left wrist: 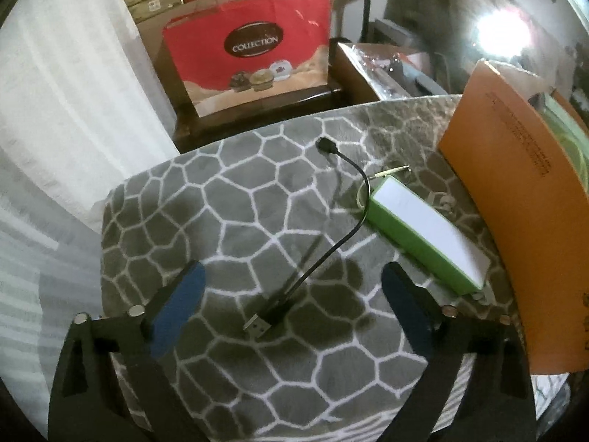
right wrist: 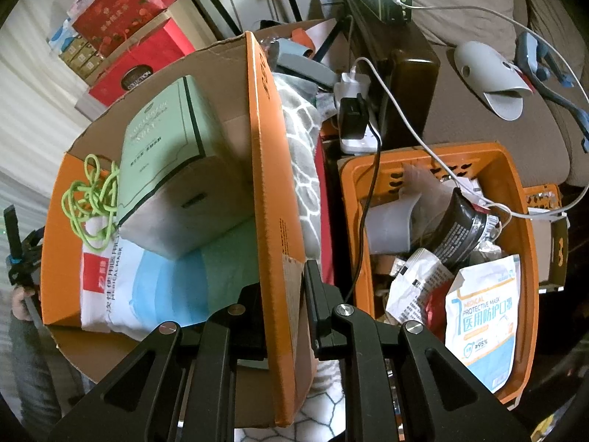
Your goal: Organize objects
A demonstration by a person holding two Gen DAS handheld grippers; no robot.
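My left gripper (left wrist: 292, 276) stands open above a grey cloth (left wrist: 228, 191) with a white web pattern. A short black USB cable (left wrist: 331, 246) lies on the cloth, and its plug end (left wrist: 257, 328) sits between the blue pads without touching them. Right of the cable lies a green and white power bank (left wrist: 423, 232). My right gripper (right wrist: 285, 291) is shut on the side wall of an orange cardboard box (right wrist: 265, 184). Inside the box are a pale green carton (right wrist: 165, 140), a coiled green cord (right wrist: 92, 202) and a pack of medical masks (right wrist: 147, 287).
An orange plastic basket (right wrist: 526, 258) full of packets stands right of the box. A power strip (right wrist: 353, 110) with trailing cords sits behind it. A red gift bag (left wrist: 250, 59) stands beyond the cloth. The orange box wall (left wrist: 515, 202) borders the cloth on the right.
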